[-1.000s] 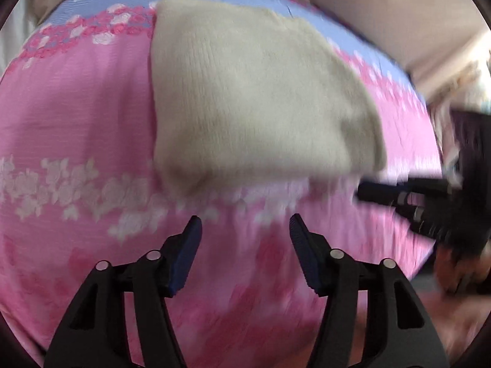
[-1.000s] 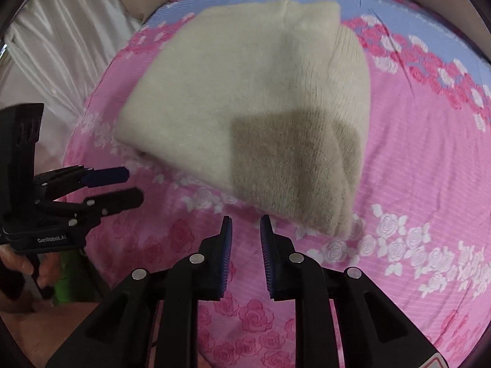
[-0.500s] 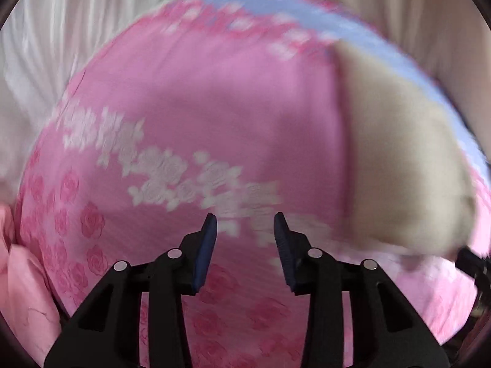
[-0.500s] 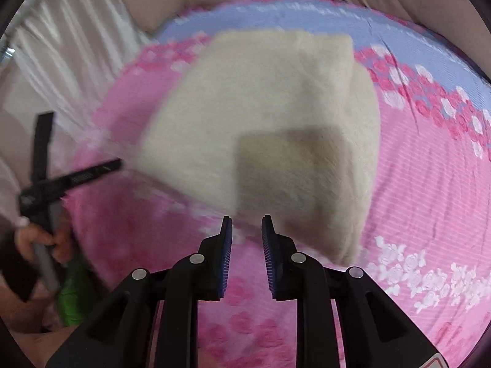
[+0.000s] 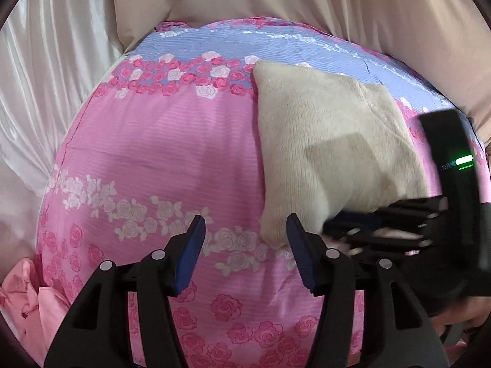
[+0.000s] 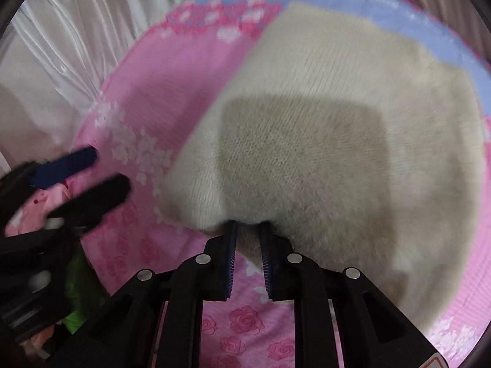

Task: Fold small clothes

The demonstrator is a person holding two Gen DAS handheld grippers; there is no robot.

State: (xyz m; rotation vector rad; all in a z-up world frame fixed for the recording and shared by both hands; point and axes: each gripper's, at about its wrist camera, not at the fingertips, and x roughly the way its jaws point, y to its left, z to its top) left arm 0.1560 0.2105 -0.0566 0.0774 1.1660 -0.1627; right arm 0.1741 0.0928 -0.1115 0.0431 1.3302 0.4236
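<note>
A folded cream knit garment lies on a pink rose-print cloth; it fills the right wrist view. My left gripper is open and empty, hovering over the cloth just left of the garment's near corner. My right gripper has its jaws narrowly apart around the garment's near edge, the knit sitting between its fingertips. The right gripper also shows in the left wrist view, at the garment's lower right edge. The left gripper shows in the right wrist view.
White satin fabric lies to the left and beige fabric behind the cloth. A pink garment lies at the cloth's lower left. Something green sits below the left gripper.
My right gripper has moved forward onto the garment's near edge. My left gripper swung back toward the garment and opened wider.
</note>
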